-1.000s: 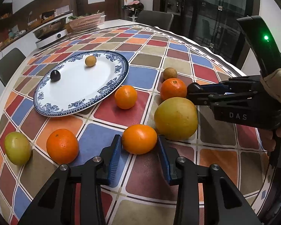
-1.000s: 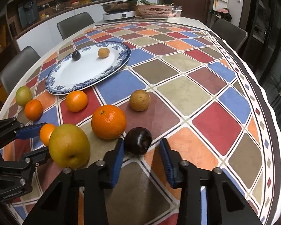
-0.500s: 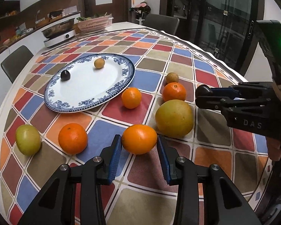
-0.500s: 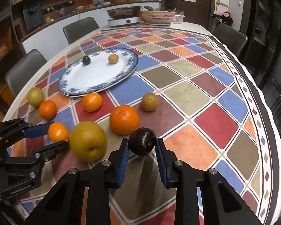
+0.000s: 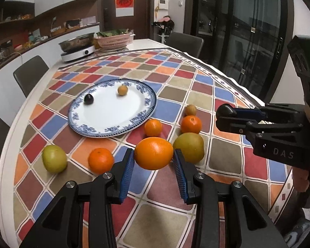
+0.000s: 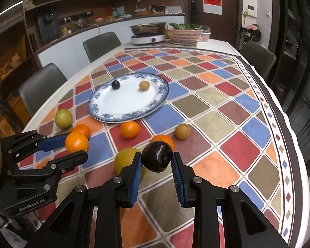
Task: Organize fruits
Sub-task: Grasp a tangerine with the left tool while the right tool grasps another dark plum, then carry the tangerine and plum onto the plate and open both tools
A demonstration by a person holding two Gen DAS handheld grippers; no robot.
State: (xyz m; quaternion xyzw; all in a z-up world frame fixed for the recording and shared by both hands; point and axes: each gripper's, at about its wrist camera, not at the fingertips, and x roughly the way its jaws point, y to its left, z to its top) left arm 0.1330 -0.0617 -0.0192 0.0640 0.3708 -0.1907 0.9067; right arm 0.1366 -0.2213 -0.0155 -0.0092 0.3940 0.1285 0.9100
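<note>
The left hand-held gripper (image 5: pixel 153 161) clamps a round orange citrus fruit (image 5: pixel 153 153) above the checkered surface (image 5: pixel 227 155); the right hand-held gripper (image 6: pixel 156 163) grips a glossy dark purple fruit (image 6: pixel 157 159), possibly a plum.

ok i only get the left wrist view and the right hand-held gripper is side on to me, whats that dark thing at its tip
observer: In the right wrist view it is a dark fruit, clamped between both blue pads of the right hand-held gripper.
operator: is it off the cloth
observer: It looks so. It hangs in front of the yellow-green fruit and a loose orange, hiding part of each.
operator: and my orange from that side
observer: The held orange sits right at the tips of the left hand-held gripper, with one finger above it and one below.
</note>
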